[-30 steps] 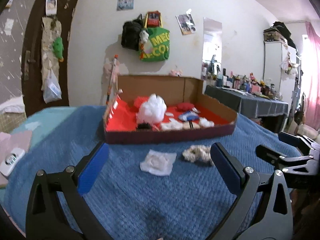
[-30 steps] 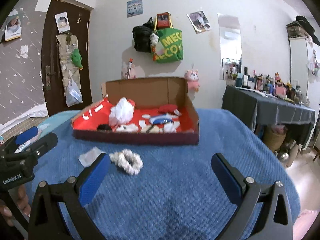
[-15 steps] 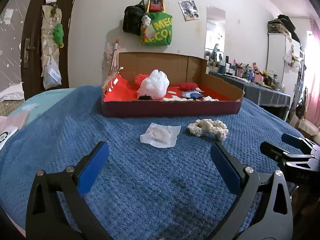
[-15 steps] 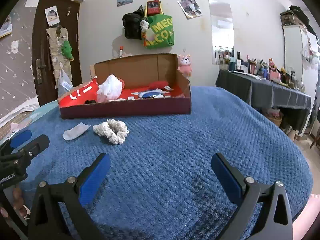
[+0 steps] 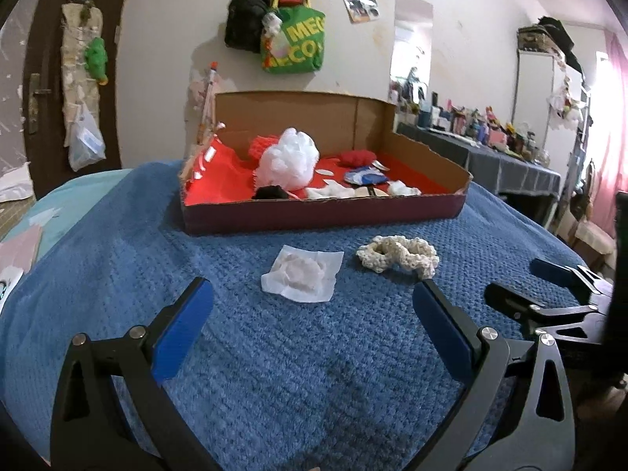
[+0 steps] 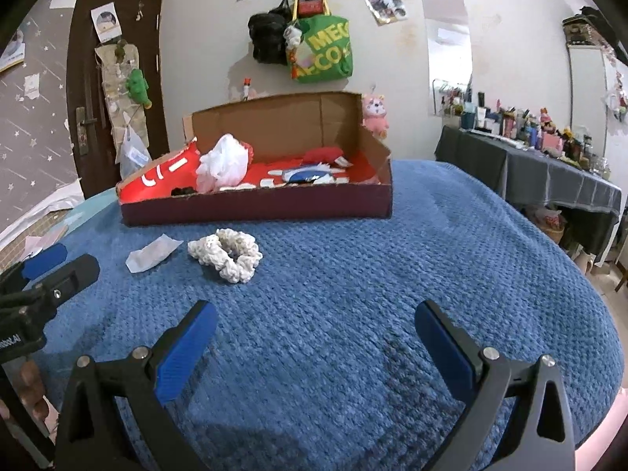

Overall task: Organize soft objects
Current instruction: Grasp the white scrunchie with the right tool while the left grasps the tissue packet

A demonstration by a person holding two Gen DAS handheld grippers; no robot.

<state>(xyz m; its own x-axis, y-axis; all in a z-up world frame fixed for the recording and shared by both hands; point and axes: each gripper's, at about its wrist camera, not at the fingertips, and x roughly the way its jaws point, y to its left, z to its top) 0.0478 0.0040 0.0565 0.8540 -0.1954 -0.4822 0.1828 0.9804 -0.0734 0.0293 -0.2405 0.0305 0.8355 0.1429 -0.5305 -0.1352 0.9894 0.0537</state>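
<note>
Over the last second both cameras have dropped lower and closer to the blue blanket (image 5: 274, 373), so the cardboard box (image 5: 322, 212) looms larger; nothing has been picked up. The left gripper (image 5: 314, 325) and right gripper (image 6: 314, 337) are spread wide, empty. In front of the box lie a white pad (image 5: 302, 272) and a cream scrunchie (image 5: 398, 255), suggesting a pickup is near. Only the right wrist view shows the pink plush (image 6: 375, 112) behind the box.
</note>
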